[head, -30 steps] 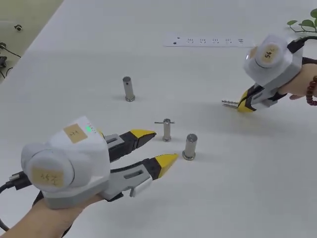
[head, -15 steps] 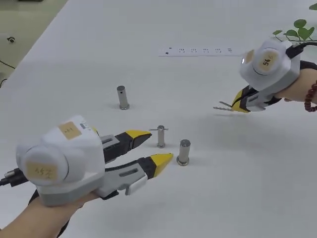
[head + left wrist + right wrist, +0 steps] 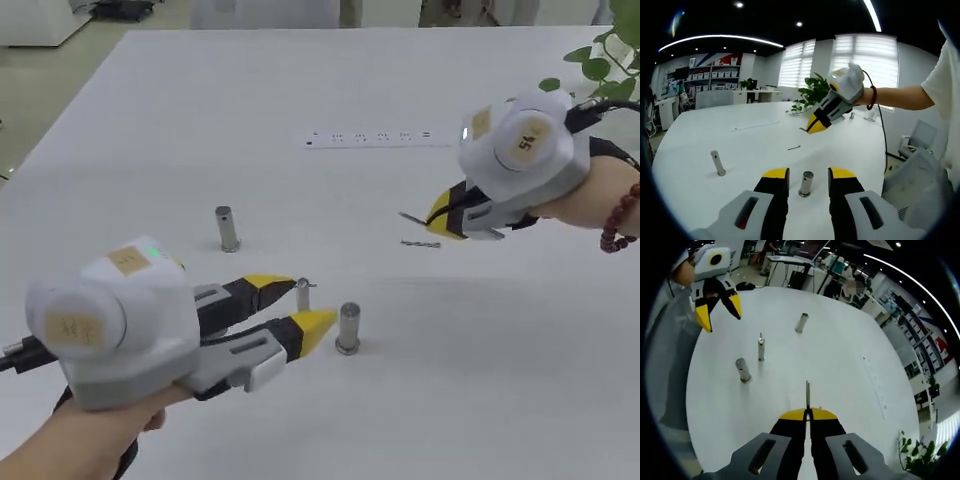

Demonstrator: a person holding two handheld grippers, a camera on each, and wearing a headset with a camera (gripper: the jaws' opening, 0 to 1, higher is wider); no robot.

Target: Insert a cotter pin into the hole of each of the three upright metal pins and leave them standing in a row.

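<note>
Left gripper (image 3: 808, 174), jaws wide, 1 pin (image 3: 805, 183) just ahead between them; right gripper (image 3: 808, 412) clamps cotter pin (image 3: 807, 395), well apart

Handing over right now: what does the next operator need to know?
Left gripper: open, empty.
Right gripper: shut on a thin metal cotter pin, above the white table.
A spare cotter pin lies loose on the table near it.
Three upright steel cylinder pins: far pin, and middle pin and near pin by the left gripper's tips.
Done: middle pin seems pinned.
Left: far pin and near pin, then line them up.
</note>
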